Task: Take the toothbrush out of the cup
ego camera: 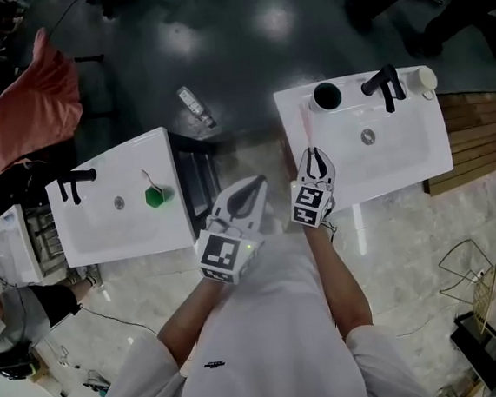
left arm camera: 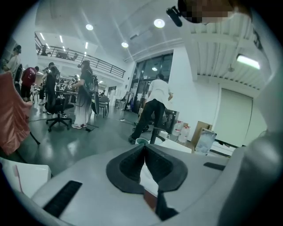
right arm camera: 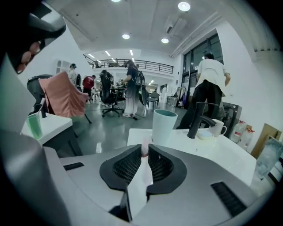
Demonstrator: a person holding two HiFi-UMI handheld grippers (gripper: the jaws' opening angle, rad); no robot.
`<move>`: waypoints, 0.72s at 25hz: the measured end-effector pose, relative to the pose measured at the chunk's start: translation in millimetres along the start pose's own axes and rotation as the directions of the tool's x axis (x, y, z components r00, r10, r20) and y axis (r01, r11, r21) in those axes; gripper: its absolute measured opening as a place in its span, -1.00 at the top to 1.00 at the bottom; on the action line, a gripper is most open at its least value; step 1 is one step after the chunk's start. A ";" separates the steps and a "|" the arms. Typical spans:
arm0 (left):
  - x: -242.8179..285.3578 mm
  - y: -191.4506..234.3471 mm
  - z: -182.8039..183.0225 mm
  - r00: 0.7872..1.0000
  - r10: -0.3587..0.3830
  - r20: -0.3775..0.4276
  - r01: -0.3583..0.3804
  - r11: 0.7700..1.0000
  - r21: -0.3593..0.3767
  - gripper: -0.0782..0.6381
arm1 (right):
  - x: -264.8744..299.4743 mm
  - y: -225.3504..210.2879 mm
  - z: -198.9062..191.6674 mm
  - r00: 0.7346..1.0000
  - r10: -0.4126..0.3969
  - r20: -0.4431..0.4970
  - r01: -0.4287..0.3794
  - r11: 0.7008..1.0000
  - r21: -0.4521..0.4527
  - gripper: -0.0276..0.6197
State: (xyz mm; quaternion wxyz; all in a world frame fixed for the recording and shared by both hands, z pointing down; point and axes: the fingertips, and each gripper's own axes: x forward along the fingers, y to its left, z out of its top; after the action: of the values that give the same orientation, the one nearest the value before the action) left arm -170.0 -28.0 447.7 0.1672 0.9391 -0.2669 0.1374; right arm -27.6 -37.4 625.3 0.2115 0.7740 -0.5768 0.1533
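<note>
The right gripper is in the middle of the picture, at the left edge of the right sink. Its fingers are clamped on the pink toothbrush. The toothbrush is out of the cup, which stands just past it. The left gripper has its fingers together and holds nothing.

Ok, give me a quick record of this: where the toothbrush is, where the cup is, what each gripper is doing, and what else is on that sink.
toothbrush: pink, out of the cup, held in the right gripper
cup: upright at the sink's back corner, beside the black faucet
right gripper: shut on the toothbrush, at the sink's front edge
left gripper: shut, nothing between its jaws
also on sink: white mug, on the faucet's far side
</note>
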 end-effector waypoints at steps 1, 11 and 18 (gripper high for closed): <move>-0.6 1.0 -1.0 1.000 -0.002 -0.004 0.002 1.000 -0.001 0.77 | 2.3 1.1 -4.8 1.000 -0.004 -0.014 0.005 1.000 0.006 0.80; -2.7 4.1 -14.2 1.000 -0.014 -0.022 0.013 1.000 -0.024 0.77 | 17.4 7.3 -46.8 0.991 -0.012 -0.131 0.013 1.000 0.002 0.78; -4.2 5.1 -21.9 0.999 -0.009 -0.037 0.007 0.999 -0.033 0.77 | 21.1 10.3 -56.8 0.989 0.006 -0.151 -0.005 1.000 0.011 0.77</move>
State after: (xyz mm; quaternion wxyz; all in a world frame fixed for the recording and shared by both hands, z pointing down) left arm -179.9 -21.7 467.2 0.1878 0.9346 -0.2622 0.1497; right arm -31.1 -28.8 686.0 0.2500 0.7597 -0.5604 0.2151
